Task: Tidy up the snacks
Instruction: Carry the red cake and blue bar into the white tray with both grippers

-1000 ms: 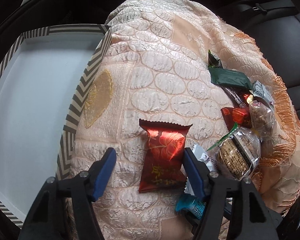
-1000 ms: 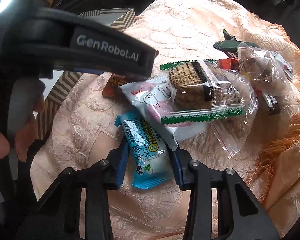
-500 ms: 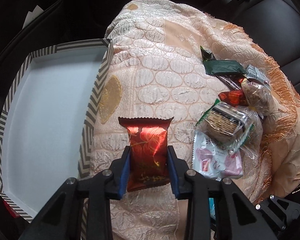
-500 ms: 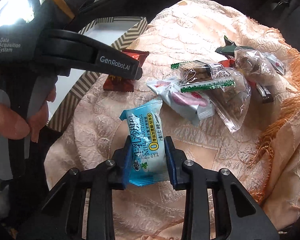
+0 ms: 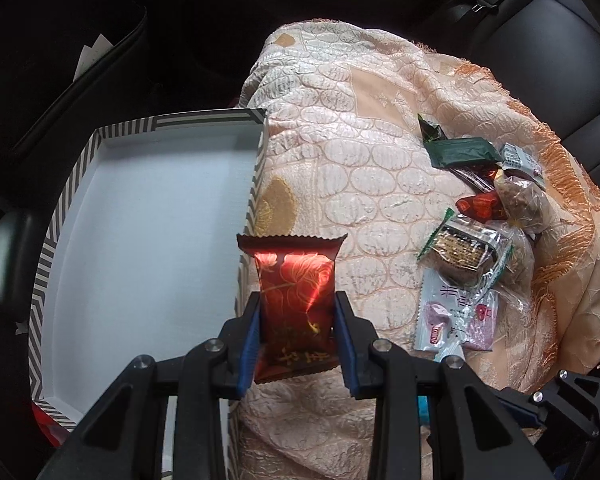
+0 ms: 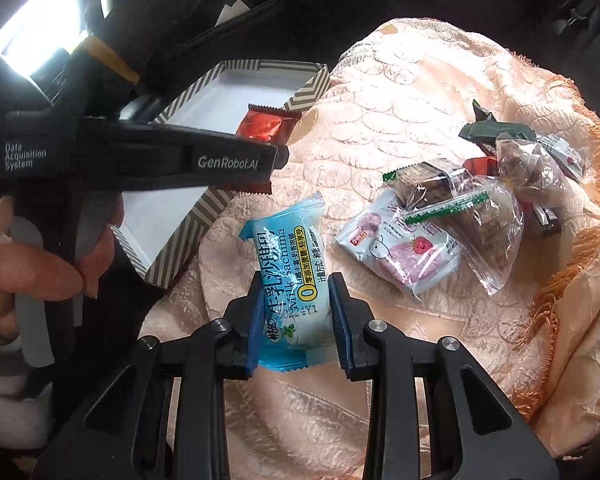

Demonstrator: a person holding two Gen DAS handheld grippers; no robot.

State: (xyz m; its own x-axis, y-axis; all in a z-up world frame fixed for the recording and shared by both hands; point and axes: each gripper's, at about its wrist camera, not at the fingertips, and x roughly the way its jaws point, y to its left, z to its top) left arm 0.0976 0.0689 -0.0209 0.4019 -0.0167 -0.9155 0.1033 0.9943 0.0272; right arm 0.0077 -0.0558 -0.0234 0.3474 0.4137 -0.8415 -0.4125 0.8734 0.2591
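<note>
Presently on hand, listed by place relative to the jaws:

- Left gripper (image 5: 296, 330): jaws clamped on red snack packet (image 5: 296, 300), blue pads pressed to both its long edges; packet upright between them, serrated top edge ahead of the tips, lifted clear of the cloth.
- Right gripper (image 6: 294, 320): jaws clamped on blue snack packet (image 6: 290, 280), pads on both sides of its lower half; top end leaning ahead and slightly right of the tips, clear of the cloth.
- Box (image 5: 256, 168): striped rim, white inside, nothing in it; ahead and left of the left jaws, right wall just beside the red packet.
- Cloth (image 5: 340, 160): peach, embossed, fringed; beneath and ahead of both jaws, over a dark car seat (image 5: 540, 40).
- Remaining snacks, ahead and right of both jaws, bunched and overlapping: white packet with pink print (image 6: 400, 248); clear-wrapped biscuit with green edges (image 6: 440, 192); clear bag of brown pieces (image 6: 532, 168); green packet (image 6: 496, 130); small red packet (image 5: 480, 206).
- Hand (image 6: 28, 272): far left of the right jaws, wrapped round the left gripper's handle.
</note>
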